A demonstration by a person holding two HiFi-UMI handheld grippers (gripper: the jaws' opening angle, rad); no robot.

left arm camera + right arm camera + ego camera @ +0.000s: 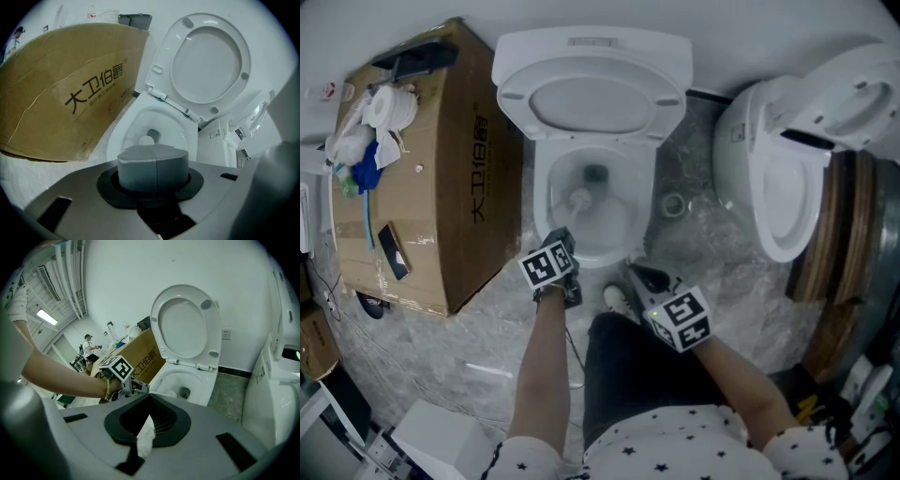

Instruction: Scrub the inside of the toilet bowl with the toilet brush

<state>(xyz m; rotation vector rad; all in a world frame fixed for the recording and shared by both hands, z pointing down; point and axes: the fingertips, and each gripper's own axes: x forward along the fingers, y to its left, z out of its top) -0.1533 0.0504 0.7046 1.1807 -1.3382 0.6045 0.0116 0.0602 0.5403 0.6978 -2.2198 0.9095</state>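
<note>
Remote scrub session: the left gripper [562,246] was clamped on the grey round-capped handle [152,165] of the toilet brush. The brush's white bristle head [580,199] sat low inside the white ceramic toilet bowl [546,202], close to the drain. My right gripper [645,279] hung just off the bowl's front rim, jaws apart and carrying nothing I could make out. I judged the main risk to be the handle twisting in so high a hold under a hard stroke, which would flick water over the rim onto the grey marbled floor [487,328].
</note>
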